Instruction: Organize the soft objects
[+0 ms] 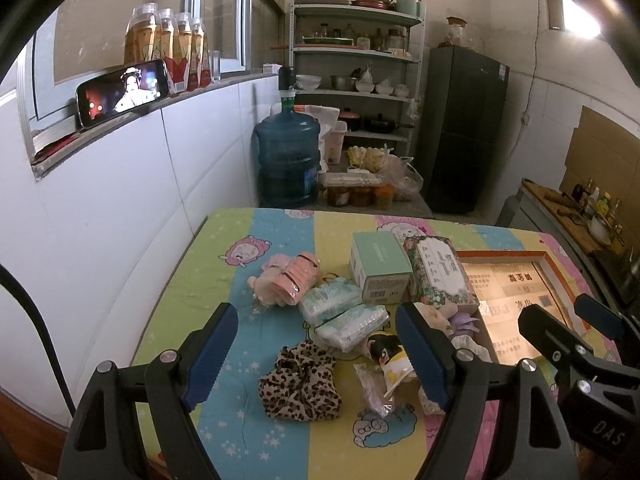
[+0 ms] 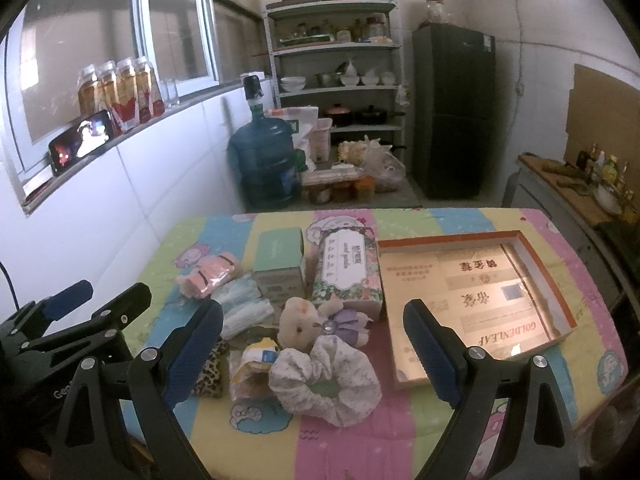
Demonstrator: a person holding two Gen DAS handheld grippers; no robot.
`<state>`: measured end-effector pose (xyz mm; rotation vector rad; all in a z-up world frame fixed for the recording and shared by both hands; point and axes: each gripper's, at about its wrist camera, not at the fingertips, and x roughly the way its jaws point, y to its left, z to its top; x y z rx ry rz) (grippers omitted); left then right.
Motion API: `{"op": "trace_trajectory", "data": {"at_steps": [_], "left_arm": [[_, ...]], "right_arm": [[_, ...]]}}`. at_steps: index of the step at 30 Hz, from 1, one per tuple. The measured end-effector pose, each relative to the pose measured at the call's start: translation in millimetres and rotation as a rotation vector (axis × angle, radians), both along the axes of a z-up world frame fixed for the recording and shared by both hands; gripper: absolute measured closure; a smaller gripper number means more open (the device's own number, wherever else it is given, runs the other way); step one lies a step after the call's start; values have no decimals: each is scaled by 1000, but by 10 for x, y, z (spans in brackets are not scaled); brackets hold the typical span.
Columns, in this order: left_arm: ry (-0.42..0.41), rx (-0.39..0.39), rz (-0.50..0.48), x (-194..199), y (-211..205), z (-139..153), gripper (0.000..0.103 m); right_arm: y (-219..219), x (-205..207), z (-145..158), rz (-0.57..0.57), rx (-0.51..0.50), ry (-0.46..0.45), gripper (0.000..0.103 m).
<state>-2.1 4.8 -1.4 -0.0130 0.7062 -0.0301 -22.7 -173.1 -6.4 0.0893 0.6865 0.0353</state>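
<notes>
Currently both grippers are hovering with fingers spread wide, gripping nothing. Between the left gripper fingers is lying a leopard-print fabric scrunchie on the near part of the pastel cartoon-print bench. Below the right gripper is sitting a white floral scrunchie, touching what is probably a cream plush bear. Right of them is lying an open orange-rimmed cardboard tray.

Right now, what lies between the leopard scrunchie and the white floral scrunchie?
A small yellow-and-white packaged toy lies between the leopard scrunchie and the white floral scrunchie, seen in the right wrist view.
</notes>
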Motion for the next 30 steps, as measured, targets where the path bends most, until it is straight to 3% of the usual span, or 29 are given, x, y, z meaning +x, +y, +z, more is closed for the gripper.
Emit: {"op": "trace_trajectory", "data": {"at_steps": [25,30], "left_arm": [[-1,-2,6,-16,-5,-9,22],[2,-23,20,-29,95,-63,22]], "right_arm": [[102,-25,5,23,8,1,11],[2,17,-120,52,5,33,11]]}}
